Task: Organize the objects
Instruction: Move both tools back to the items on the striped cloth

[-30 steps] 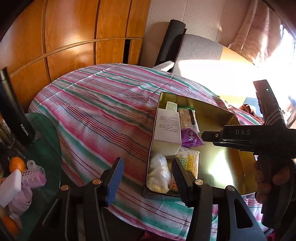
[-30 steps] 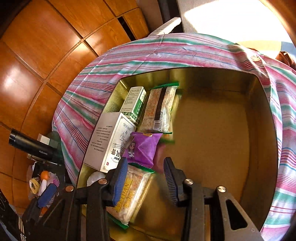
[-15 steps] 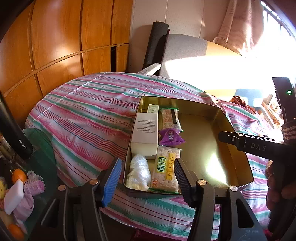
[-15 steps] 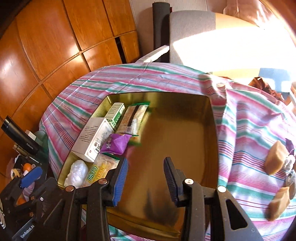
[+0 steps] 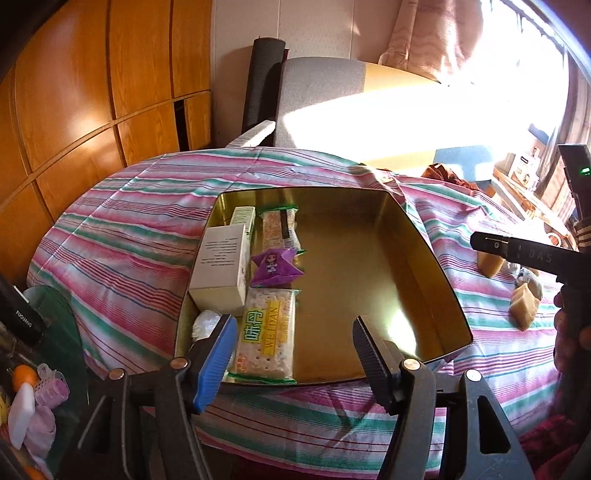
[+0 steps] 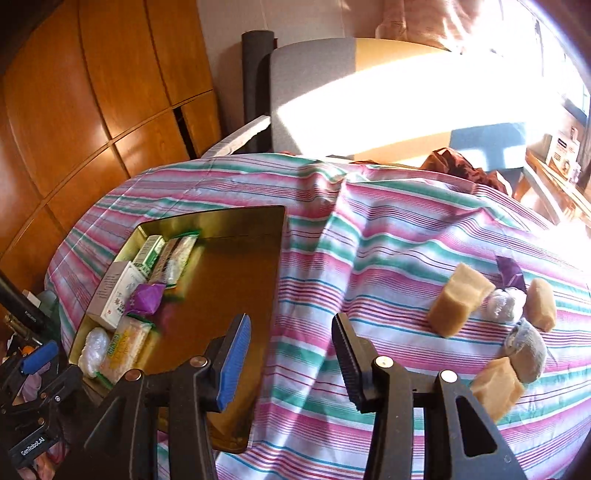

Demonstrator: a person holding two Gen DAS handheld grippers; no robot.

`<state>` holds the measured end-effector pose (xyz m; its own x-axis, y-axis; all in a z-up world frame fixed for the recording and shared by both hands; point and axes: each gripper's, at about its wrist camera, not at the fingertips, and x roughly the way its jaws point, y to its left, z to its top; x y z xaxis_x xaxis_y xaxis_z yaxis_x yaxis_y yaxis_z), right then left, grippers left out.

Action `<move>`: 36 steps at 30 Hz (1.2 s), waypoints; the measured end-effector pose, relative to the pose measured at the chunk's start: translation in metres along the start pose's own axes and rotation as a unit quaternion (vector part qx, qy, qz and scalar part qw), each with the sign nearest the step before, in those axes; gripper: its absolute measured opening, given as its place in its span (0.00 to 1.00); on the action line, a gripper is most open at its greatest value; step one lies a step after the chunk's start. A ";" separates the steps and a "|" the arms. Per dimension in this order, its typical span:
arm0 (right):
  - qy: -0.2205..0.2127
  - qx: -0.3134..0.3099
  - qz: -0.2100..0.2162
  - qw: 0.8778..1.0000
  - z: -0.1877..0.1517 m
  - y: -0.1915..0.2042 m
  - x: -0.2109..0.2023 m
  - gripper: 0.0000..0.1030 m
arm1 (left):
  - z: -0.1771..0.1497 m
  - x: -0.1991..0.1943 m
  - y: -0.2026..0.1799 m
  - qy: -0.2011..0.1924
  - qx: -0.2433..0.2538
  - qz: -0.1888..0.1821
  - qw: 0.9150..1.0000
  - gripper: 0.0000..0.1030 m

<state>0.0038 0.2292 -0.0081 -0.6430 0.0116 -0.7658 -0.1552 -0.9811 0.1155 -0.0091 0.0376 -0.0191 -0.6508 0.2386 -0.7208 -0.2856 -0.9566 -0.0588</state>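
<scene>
Left gripper: ribbed pads apart, just been opening, nothing between; ahead, glossy gold tin, rectangular, with crinkly packets and white carton. Right gripper: jaws apart, just widened, empty, above striped cloth; tan blocks to its right.

Wooden wall panels, grey chair, pink curtain.

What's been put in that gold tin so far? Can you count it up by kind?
Boxes: 2, white box and green box
Cracker packs: 2, far pack and near pack
Purple packet: 1
Clear-wrapped bundle: 1
Total: 6
</scene>
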 end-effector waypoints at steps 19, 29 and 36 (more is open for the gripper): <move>-0.043 0.250 -0.187 0.949 -0.038 -0.269 -0.044 0.45 | 0.024 0.011 -0.077 0.009 0.066 -0.055 0.996 0.68; -0.048 0.354 -0.152 0.922 -0.062 -0.307 -0.051 0.45 | 0.041 0.029 -0.145 0.018 0.111 -0.089 0.990 0.69; -0.034 0.361 -0.140 0.921 -0.063 -0.307 -0.046 0.45 | 0.059 0.061 -0.209 0.028 0.164 -0.125 0.978 0.74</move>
<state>0.1284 0.5174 -0.0482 -0.5434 0.2819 -0.7907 -0.7654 -0.5533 0.3287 -0.0305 0.2619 -0.0104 -0.4941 0.4404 -0.7496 -0.6475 -0.7618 -0.0208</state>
